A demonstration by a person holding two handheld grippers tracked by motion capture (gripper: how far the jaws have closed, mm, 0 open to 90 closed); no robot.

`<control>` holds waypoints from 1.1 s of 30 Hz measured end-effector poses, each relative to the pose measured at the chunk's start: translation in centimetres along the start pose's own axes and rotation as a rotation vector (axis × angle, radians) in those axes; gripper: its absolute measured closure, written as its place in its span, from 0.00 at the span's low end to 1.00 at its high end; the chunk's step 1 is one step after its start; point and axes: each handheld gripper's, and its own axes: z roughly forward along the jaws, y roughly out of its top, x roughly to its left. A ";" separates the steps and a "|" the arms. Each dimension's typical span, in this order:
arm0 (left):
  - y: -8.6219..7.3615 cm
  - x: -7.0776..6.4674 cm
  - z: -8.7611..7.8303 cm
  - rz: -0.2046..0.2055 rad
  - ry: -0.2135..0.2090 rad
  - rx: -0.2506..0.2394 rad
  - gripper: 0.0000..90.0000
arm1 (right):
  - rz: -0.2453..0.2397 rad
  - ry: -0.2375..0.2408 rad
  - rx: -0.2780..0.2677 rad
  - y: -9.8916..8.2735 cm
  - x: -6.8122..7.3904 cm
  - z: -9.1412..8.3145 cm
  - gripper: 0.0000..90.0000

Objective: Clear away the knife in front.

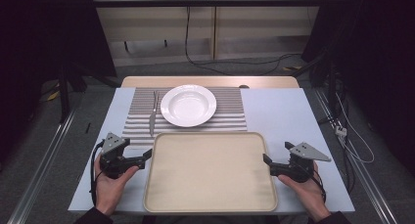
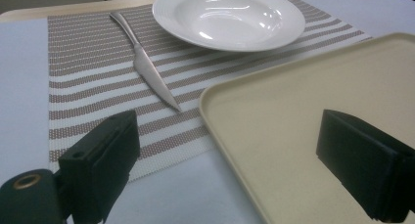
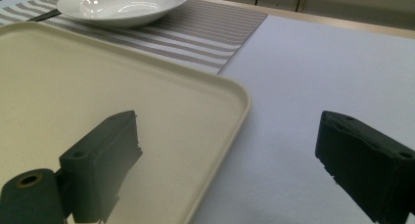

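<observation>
Two grippers flank one beige tray (image 1: 210, 172), which lies flat on the near middle of the worktop (image 1: 284, 111), its long axis running left to right across the person's front and its far edge overlapping the near hem of a striped placemat (image 1: 230, 111). The left gripper (image 1: 145, 157) sits at the tray's left rim and the right gripper (image 1: 266, 160) at its right rim, each pointing inward toward the tray. Both sets of fingers stand wide apart and grip nothing: in the left gripper view one finger (image 2: 105, 160) hangs over the placemat and worktop while the other is over the tray's floor, so the rim passes between them; in the right gripper view the tray's corner edge likewise runs between the two fingers (image 3: 103, 155). Whether any finger touches the rim I cannot tell.

As I judge it, the work is at its start: the tray is not yet clamped or lifted, and closing on both rims looks like the step at hand. Everything after that remains to do.

Beyond the tray, a white plate (image 1: 188, 104) rests on the placemat, empty, with a knife (image 1: 152, 117) just to its left, its long axis running away from the person, the blade tip toward the tray.
</observation>
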 end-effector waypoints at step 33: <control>5.4 4.1 7.1 0.024 0.079 0.093 0.10 | 0.013 0.036 0.021 0.0 -0.1 0.6 0.10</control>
